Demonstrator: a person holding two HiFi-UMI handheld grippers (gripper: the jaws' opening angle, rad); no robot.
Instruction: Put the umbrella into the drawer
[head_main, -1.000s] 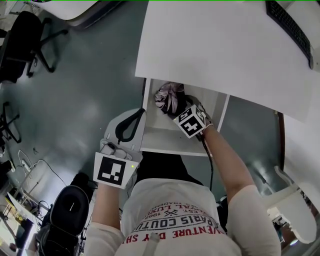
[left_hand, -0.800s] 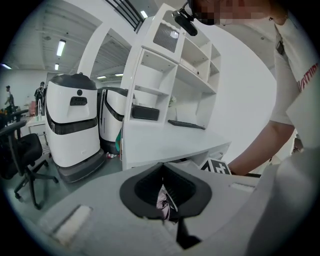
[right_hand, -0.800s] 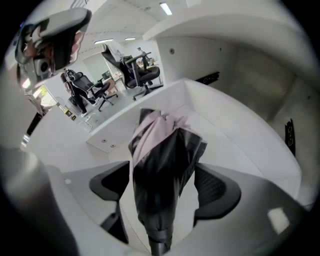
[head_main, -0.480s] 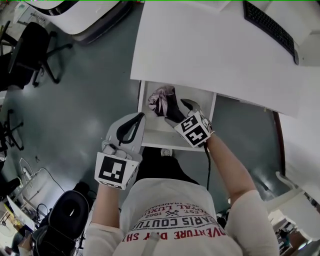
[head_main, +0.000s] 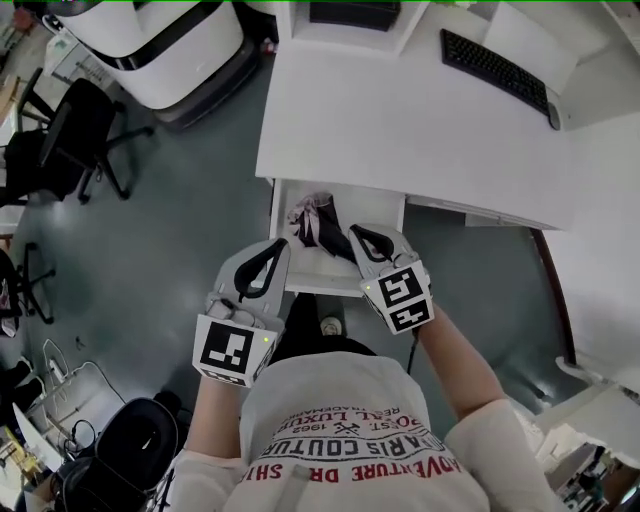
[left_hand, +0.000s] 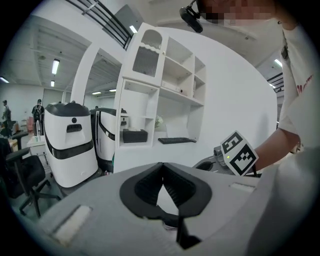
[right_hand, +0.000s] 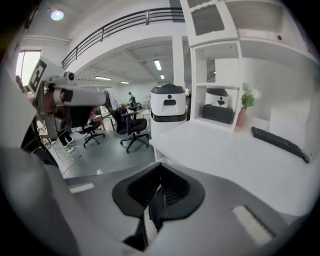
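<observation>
The folded umbrella, pinkish-grey and black, lies at the back of the open white drawer under the desk. My right gripper hovers over the drawer's right front, just clear of the umbrella, its jaws shut on nothing. A sliver of pink shows through the gap below its tips. My left gripper hangs over the drawer's left front corner, shut and empty. The right gripper's marker cube shows in the left gripper view.
The white desk overhangs the drawer's back and carries a black keyboard. A white shelf unit stands on it. Left of the desk are white machines and a black office chair on grey floor.
Both grippers rose and drew back from the drawer. The right one left the umbrella lying inside, then its jaws went from open to shut.
</observation>
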